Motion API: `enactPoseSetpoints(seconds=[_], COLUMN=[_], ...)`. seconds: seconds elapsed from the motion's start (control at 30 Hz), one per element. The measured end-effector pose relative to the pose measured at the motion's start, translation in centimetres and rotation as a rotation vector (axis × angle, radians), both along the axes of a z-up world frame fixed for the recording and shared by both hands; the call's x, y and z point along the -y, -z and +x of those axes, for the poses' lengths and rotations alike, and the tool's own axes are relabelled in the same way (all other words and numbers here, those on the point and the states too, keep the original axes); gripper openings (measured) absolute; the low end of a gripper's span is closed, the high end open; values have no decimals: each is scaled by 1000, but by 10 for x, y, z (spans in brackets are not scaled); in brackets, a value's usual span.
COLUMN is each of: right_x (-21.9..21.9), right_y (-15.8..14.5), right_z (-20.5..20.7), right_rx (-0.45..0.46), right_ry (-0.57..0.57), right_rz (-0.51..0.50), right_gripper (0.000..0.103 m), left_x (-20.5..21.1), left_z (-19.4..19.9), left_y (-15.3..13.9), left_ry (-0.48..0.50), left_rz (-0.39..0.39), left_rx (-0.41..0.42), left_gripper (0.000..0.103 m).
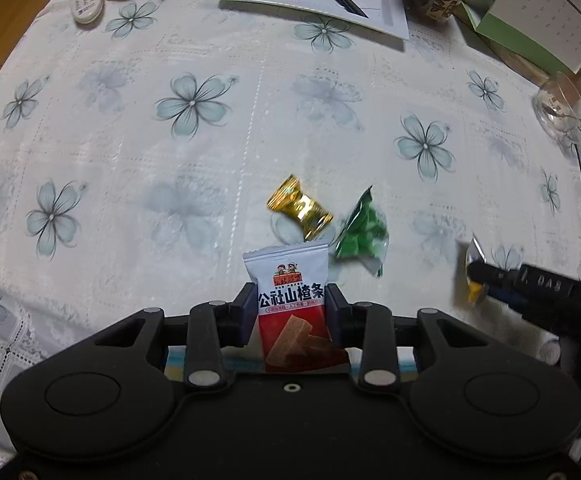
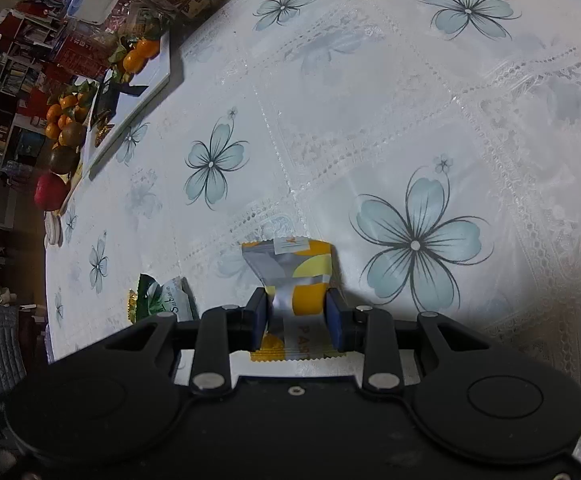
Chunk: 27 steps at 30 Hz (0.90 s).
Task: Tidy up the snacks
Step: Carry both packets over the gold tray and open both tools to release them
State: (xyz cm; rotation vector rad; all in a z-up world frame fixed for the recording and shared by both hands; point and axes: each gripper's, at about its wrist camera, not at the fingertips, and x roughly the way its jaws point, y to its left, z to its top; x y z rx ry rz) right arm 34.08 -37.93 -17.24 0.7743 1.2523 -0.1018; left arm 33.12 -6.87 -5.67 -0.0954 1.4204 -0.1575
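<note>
Mid-task imo: left gripper [image 1: 291, 312] clamps hawthorn packet [image 1: 293, 304], right gripper [image 2: 296, 316] clamps yellow-silver packet [image 2: 294, 280]; gold candy [image 1: 299, 206] & green packet [image 1: 362, 232] left loose on tabletop [image 1: 130, 160].

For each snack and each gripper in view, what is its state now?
left gripper: shut on hawthorn snack packet
right gripper: shut on yellow-and-silver packet
gold candy: lying loose on tablecloth
green packet: lying loose on tablecloth

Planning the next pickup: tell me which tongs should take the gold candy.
Left, probably. The gold candy lies just ahead of the left tongs, though they first must release the hawthorn packet. The right wrist view doesn't show it.
</note>
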Motion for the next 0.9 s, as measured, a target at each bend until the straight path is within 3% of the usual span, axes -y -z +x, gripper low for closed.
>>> enactPoseSetpoints(seconds=[0.13,0.4,0.6,0.77,0.9], right_x=[-5,-33,-69,-100,-125], right_y=[-8,-56,-79,-90,-101], right_z=[-16,-85,-124,-143,-153], right_rx=[34,134,54,45,62], right_ry=[12,24,-27,-98,-155], right_rz=[-38,-53,-91,-78,-139], right_gripper=[33,33,33,33,33], left_x=[-28,-52,-52,-48,-46], left_z=[-31,-70,-86,-95,-96], left_y=[-5,-1,11,18,12], left_ry=[-8,-3,33,69,62], left_rz=[6,36,26,47,69], left_rx=[10,35,-25,-59,-27], left_gripper=[44,44,44,44,44])
